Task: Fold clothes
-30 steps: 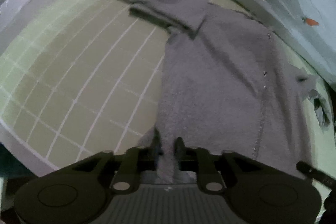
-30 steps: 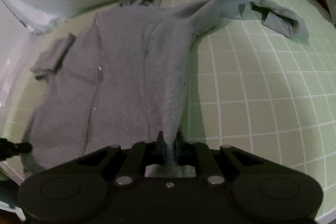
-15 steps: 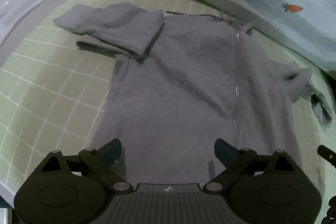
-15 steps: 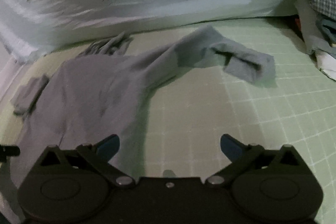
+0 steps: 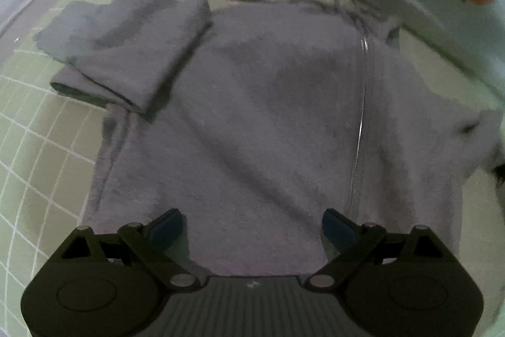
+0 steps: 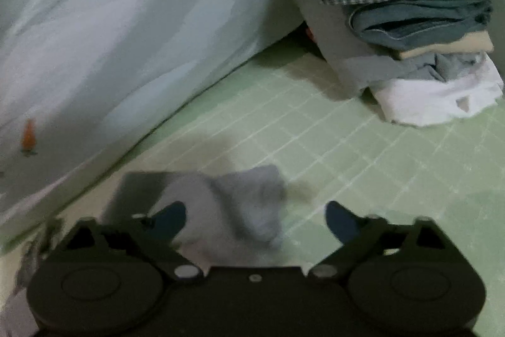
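A grey zip-up jacket (image 5: 268,103) lies flat on the green grid mat (image 5: 38,122), its zipper (image 5: 359,122) running down the right half. One sleeve (image 5: 132,52) is folded over at the upper left. My left gripper (image 5: 252,221) hovers over the jacket's lower body, open, with nothing pinched. In the right wrist view the other sleeve's end (image 6: 240,198) lies crumpled on the mat. My right gripper (image 6: 255,212) stands over it with jaws wide but closing. The cloth sits between the fingers, nearer the left one, and neither pad presses it.
A pale blue quilt (image 6: 110,37) with small carrot prints borders the mat along the far side. A stack of folded clothes (image 6: 410,21), checked shirt on top, sits at the far right. Bare mat (image 6: 363,153) lies between the sleeve and the stack.
Both grippers let go of the jacket's hem and opened. The left moved in over the jacket body. The right swung rightward to the sleeve end, bringing the clothes stack into view.
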`<state>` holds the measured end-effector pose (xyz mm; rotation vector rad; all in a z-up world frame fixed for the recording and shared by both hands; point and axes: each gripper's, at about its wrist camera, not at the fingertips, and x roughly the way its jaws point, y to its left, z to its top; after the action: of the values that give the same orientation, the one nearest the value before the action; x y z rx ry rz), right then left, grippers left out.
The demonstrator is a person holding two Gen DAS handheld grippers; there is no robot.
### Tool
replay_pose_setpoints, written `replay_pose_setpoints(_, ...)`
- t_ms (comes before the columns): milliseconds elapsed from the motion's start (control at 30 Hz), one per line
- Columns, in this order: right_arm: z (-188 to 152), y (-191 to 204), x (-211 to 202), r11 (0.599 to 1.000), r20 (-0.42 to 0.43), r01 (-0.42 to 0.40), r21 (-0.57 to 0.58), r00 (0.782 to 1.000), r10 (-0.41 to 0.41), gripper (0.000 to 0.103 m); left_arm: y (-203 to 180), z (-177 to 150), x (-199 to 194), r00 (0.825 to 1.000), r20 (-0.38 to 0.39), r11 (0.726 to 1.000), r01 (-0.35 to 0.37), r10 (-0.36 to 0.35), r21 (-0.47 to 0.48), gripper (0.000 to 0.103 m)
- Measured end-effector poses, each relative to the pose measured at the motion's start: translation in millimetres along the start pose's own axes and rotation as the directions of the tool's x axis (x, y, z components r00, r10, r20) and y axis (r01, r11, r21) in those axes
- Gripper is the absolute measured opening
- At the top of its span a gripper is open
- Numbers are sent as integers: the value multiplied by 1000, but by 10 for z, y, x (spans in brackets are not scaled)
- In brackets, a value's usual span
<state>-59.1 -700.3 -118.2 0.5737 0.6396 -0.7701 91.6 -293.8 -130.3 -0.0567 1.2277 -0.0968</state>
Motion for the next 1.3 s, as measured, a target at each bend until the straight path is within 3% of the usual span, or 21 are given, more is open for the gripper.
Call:
replay_pose_setpoints(133, 29, 16, 309, 991, -47, 28, -127, 998, -35, 63, -167, -91, 61, 998, 2, 993, -60, 60, 101, 103)
replay_pose_setpoints(167, 29, 15, 379, 989, -59, 27, -144, 998, -36, 62, -201, -104, 73, 997, 1, 991, -73, 73, 113, 103)
replay_pose_setpoints(300, 47, 8, 575, 988, -93, 20, -152, 995, -35, 54, -264, -116, 95, 996, -10, 990, -85, 87, 116, 103)
replay_pose_setpoints(367, 33, 38, 589, 983, -76, 13, -181, 997, -28, 44, -276, -114, 97, 996, -17, 990, -86, 89, 115, 103)
replay_pose_setpoints(400, 28, 31, 587, 982, -70, 2, -190, 997, -15, 20, -274, -106, 94, 996, -21, 990, -87, 90, 114, 103)
replay_pose_setpoints(433, 22, 25, 585, 980, -65, -10, -200, 998, -3, 9, -277, -105, 95, 996, -24, 990, -87, 90, 113, 103)
replay_pose_setpoints(500, 16, -9, 556, 977, -43, -15, -211, 999, 6, 7, -280, -107, 95, 996, -30, 990, -84, 88, 115, 103)
replay_pose_setpoints(633, 71, -320, 340, 983, 53, 117, -141, 992, -110, 6, -266, -89, 110, 996, -32, 990, -82, 86, 116, 103)
replay_pose_setpoints(833, 263, -1181, -42, 927, 109, 372, 50, 921, -375, 6, -269, -134, 99, 996, -22, 990, -82, 86, 114, 103)
replay_pose_setpoints(1067, 136, -1598, -297, 894, 84, 432, 120, 893, -443, 6, -301, -135, 104, 996, -24, 990, -84, 87, 109, 103)
replay_pose_setpoints(1167, 75, -1704, -282, 880, 49, 440, 180, 890, -454, 7, -308, -143, 102, 996, -29, 991, -82, 85, 109, 103)
replay_pose_setpoints(1267, 41, -1691, -288, 882, 38, 440, 169, 891, -452, 9, -263, -144, 71, 997, -40, 993, -65, 70, 99, 103)
replay_pose_setpoints(1300, 42, -1694, -315, 884, 38, 433, 175, 894, -446, 15, -223, -143, 48, 997, -41, 994, -54, 58, 93, 103)
